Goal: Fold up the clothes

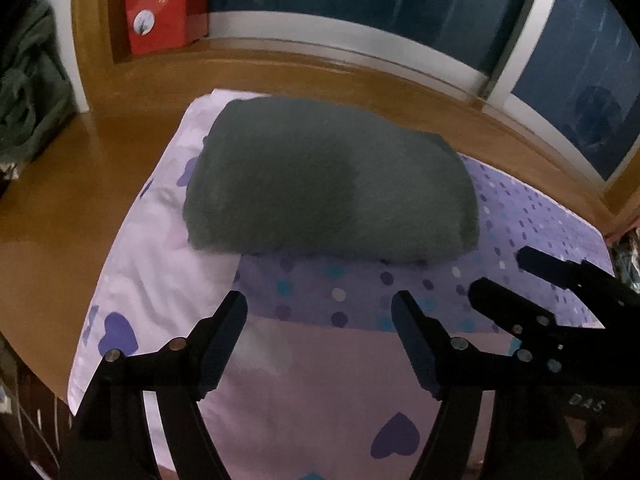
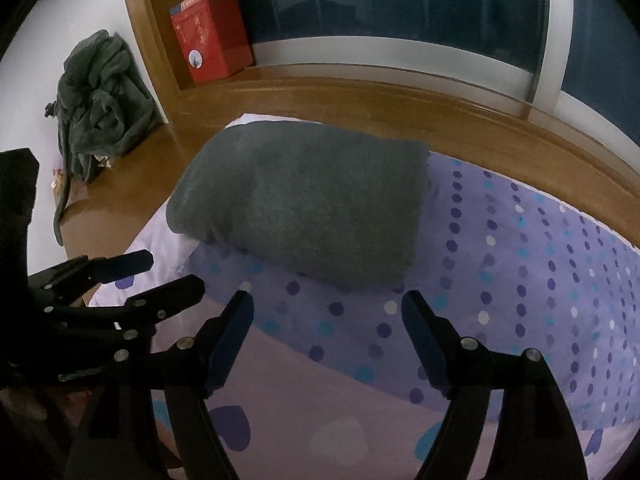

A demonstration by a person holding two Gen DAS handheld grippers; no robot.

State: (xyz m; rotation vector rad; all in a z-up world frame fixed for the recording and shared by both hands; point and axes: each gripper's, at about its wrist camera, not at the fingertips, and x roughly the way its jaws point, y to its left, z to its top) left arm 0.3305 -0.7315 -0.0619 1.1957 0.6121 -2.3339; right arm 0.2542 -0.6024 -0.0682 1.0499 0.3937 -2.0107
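A dark grey folded garment (image 1: 328, 180) lies as a thick rectangular bundle on a lilac bedsheet (image 1: 320, 380) with hearts and dots. The same bundle (image 2: 308, 204) fills the middle of the right wrist view. My left gripper (image 1: 320, 316) hangs open just short of the bundle's near edge, nothing between its fingers. My right gripper (image 2: 328, 316) is open too, a little back from the bundle and holding nothing. Each gripper shows in the other's view: the right one (image 1: 512, 280) at the right, the left one (image 2: 168, 272) at the left.
A wooden ledge (image 1: 80, 200) runs around the sheet below a dark window (image 1: 400, 0). A red box (image 2: 212, 40) stands in the window corner. A crumpled dark green garment (image 2: 100, 104) is heaped against the white wall at the left.
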